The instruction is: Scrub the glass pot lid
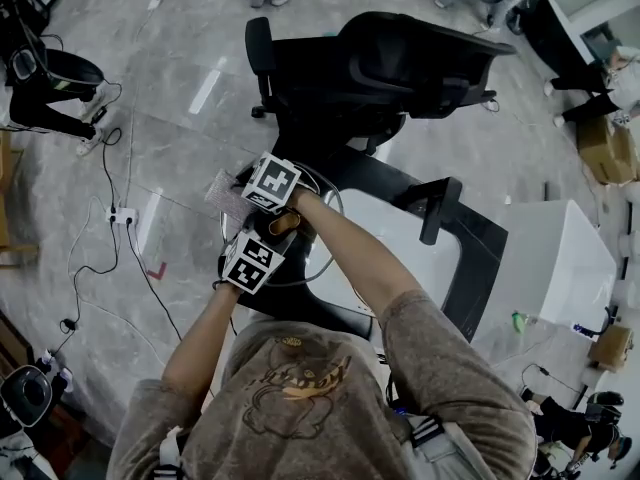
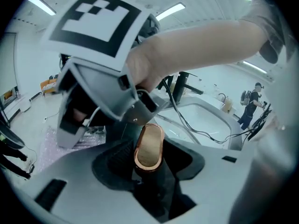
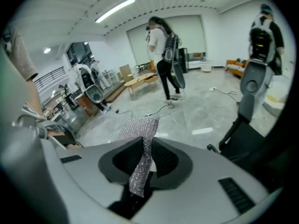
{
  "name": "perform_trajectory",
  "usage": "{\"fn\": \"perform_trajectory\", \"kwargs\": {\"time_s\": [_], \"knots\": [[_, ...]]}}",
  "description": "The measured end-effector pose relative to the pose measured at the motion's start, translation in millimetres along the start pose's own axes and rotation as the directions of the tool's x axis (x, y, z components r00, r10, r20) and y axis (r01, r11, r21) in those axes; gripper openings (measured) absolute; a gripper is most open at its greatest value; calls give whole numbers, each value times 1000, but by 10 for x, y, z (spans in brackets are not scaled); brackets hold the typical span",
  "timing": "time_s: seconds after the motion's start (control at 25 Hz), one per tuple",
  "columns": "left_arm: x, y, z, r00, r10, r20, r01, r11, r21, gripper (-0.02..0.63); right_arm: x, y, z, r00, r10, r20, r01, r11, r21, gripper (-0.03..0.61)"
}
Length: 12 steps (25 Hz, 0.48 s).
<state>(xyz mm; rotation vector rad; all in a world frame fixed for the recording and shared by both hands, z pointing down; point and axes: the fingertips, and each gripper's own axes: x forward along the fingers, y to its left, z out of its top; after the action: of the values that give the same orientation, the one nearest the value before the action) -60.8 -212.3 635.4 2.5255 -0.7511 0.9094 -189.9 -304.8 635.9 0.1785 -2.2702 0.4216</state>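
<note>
In the head view both grippers meet over the glass pot lid (image 1: 323, 262), whose thin rim rings them. My left gripper (image 1: 272, 236) is shut on the lid's copper-topped knob (image 2: 148, 148), which stands upright between its dark jaws in the left gripper view. My right gripper (image 1: 246, 194) is shut on a silver sparkly scrubbing cloth (image 3: 142, 155), which hangs out past the jaws (image 1: 228, 198). In the left gripper view the right gripper's marker cube (image 2: 93, 24) and the hand on it hover just above the knob. The glass itself barely shows.
A black office chair (image 1: 380, 68) stands just beyond the grippers. Below them is a white table with a dark frame (image 1: 400, 243), and a white cabinet (image 1: 560, 258) at the right. Cables and a power strip (image 1: 122, 214) lie on the floor. A person (image 3: 161, 59) stands farther off.
</note>
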Motion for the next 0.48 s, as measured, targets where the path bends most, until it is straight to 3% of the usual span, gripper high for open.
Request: {"fn": "perform_trajectory", "kwargs": {"time_s": [0.12,0.24,0.4,0.48], "knots": [[-29,-12,0,1000,31,-4,-31,999,8,206,-339,-275,-151,989,-124,80,114,987,117,77],[-62,-35,20,998,55,-4,-55,998,16,206,-725,-479,-448,963,-244,118,213,951,222,77],[-202,21,261,992,86,89,-87,996,0,204,-1281,-651,-926,913,-387,130,318,873,370,77],[-351,86,393,980,132,148,-126,991,-51,181,-1492,-634,-1177,887,-441,138,336,821,461,77]]}}
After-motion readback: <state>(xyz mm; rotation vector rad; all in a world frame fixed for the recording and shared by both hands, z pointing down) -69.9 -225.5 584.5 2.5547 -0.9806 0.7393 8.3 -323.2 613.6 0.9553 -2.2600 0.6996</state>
